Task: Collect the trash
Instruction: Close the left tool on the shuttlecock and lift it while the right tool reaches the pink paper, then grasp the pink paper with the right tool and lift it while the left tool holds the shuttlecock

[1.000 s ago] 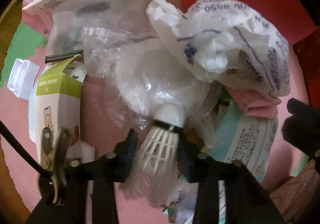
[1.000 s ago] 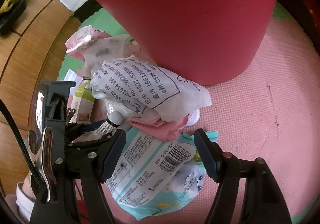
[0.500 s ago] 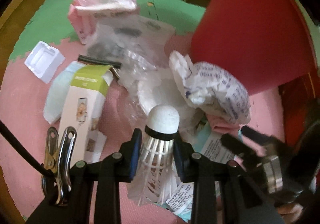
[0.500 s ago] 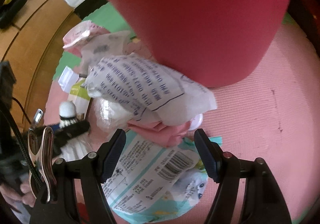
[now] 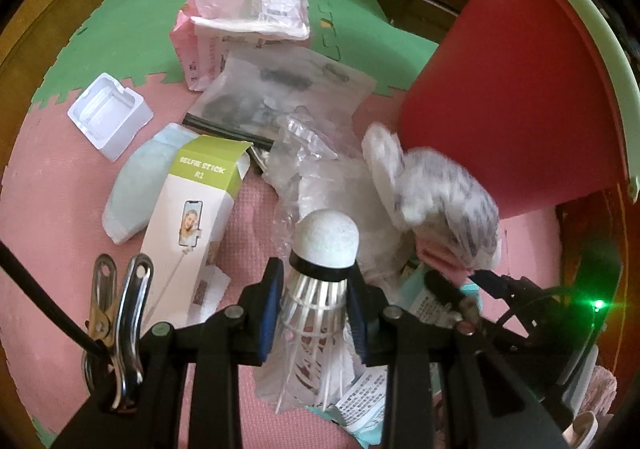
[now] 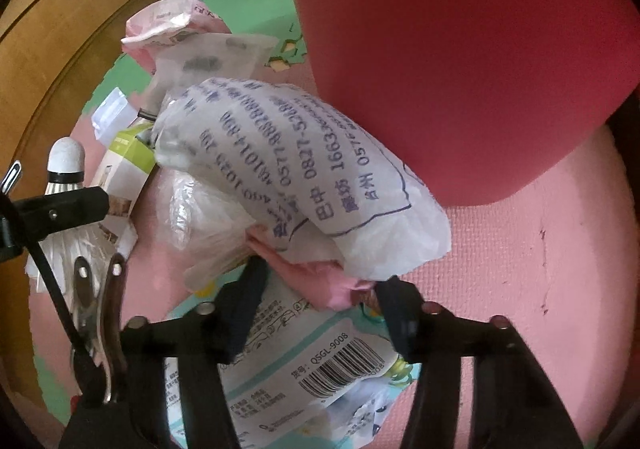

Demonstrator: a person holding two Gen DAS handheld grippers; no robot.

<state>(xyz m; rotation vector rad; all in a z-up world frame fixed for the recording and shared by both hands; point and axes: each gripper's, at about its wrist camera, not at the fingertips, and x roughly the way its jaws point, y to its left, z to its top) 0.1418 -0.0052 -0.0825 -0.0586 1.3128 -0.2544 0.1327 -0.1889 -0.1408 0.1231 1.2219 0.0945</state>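
- The left gripper (image 5: 316, 313) is clamped on the feather skirt of a white feathered shuttlecock with a rounded cork tip and black band (image 5: 320, 269). Its long axis runs straight out along the fingers, cork end forward, and it is held clear above the pink foam floor mat (image 5: 52, 217).
- The tall red plastic bin with a pale green rim (image 5: 516, 97) stands ahead and to the right of that gripper, its open mouth above the pile. In my judgement the shuttlecock must travel up and rightward over the rim.
- The right gripper (image 6: 320, 301), nearer the bin, has just been closing. A crumpled pink wrapper (image 6: 320, 281) lies between its jaws, under a crumpled white plastic bag printed with blue text (image 6: 304, 177). Whether the pads already press on it I cannot tell.
- Beneath lies a glossy teal-and-white pouch with a barcode (image 6: 332, 365), flat and slippery-looking.
- Other trash lies on the mat near the bin's foot: a stiff white-and-green cardboard selfie-stick box (image 5: 188, 225), clear crinkled film (image 5: 304, 153), a moulded white plastic tray (image 5: 110, 115), and a soft pink packet (image 5: 240, 25).
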